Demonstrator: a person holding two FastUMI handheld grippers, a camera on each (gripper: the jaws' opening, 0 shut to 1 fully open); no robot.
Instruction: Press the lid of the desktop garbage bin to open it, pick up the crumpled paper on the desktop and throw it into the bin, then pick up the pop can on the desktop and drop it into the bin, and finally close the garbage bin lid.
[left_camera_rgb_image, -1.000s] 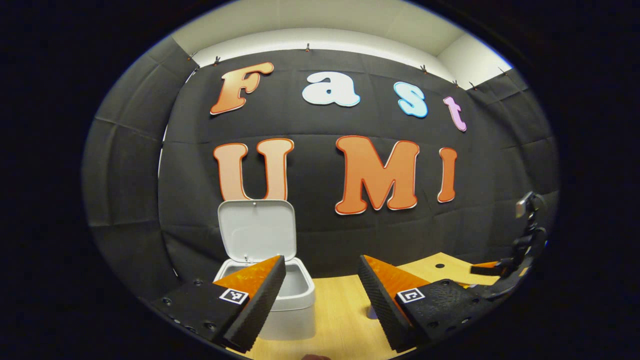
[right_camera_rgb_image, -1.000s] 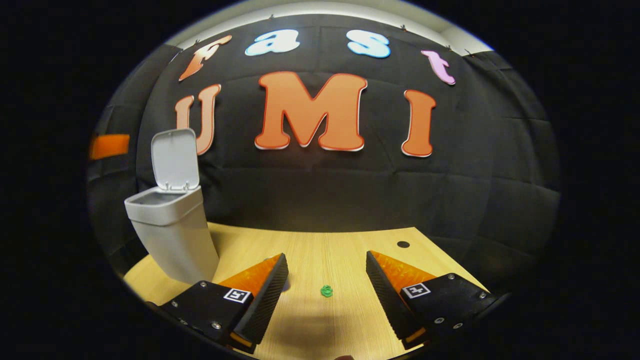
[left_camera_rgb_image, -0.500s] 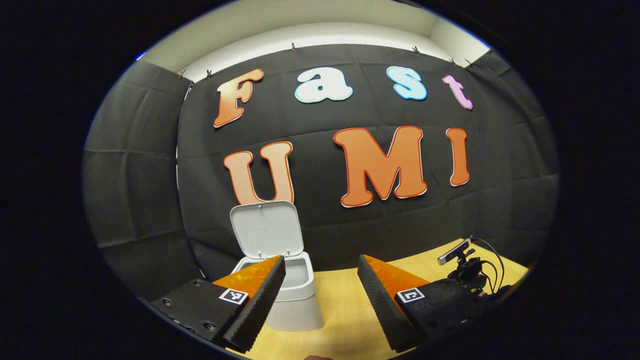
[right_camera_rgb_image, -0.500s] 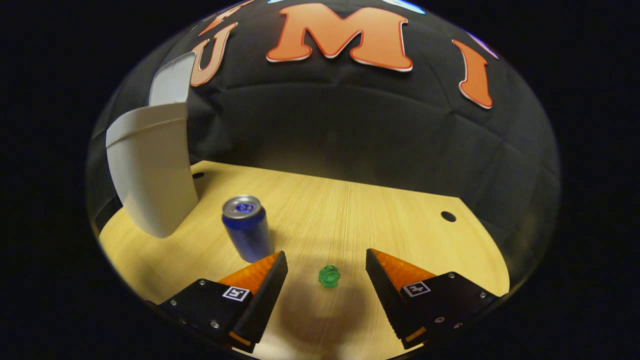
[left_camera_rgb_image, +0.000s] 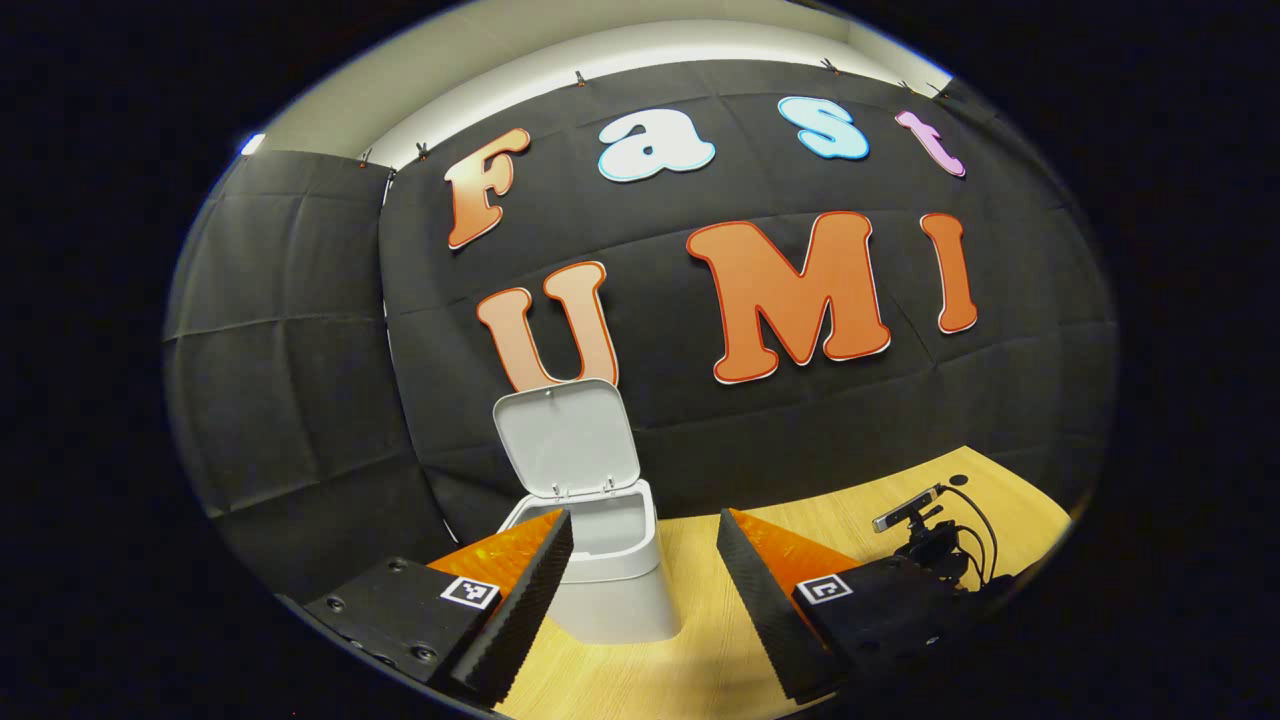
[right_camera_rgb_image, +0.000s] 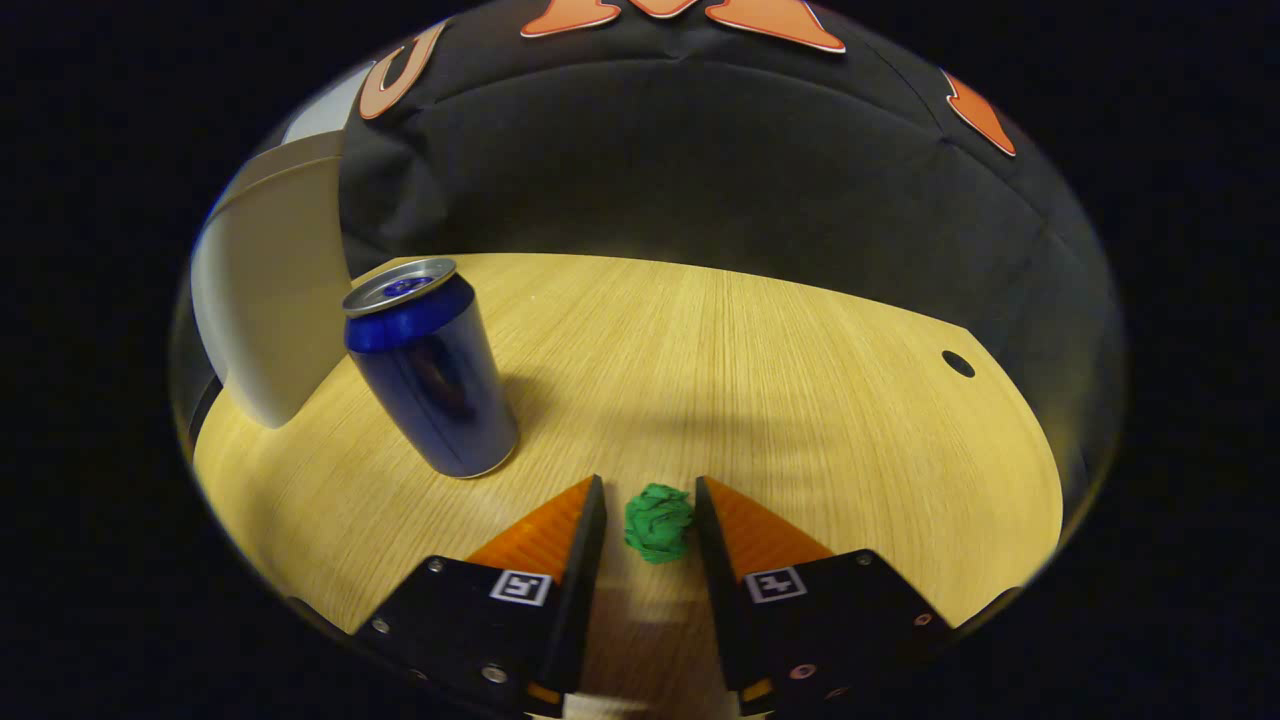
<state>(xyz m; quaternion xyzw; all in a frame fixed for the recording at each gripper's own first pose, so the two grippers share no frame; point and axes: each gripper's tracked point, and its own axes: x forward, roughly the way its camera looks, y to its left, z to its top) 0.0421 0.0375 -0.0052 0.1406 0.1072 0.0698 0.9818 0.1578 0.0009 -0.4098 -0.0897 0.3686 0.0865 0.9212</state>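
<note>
In the right gripper view the right gripper (right_camera_rgb_image: 647, 515) brackets the green crumpled paper (right_camera_rgb_image: 659, 521) on the wooden desktop (right_camera_rgb_image: 800, 400); its narrowed jaws sit just beside the paper, contact unclear. The blue pop can (right_camera_rgb_image: 430, 380) stands upright nearby. The left gripper (left_camera_rgb_image: 643, 560) hangs spread before the open-lidded garbage bin (left_camera_rgb_image: 610, 570).

The right gripper (right_camera_rgb_image: 646, 510) has its two fingers close on each side of a small green crumpled paper ball (right_camera_rgb_image: 658, 521) on the light wooden table (right_camera_rgb_image: 760, 380). A shiny blue pop can (right_camera_rgb_image: 432, 383) stands near a white plastic bin (right_camera_rgb_image: 265, 300).

The right gripper (right_camera_rgb_image: 645, 520) has dropped to the desk and narrowed its fingers around the crumpled paper (right_camera_rgb_image: 659, 521).
</note>
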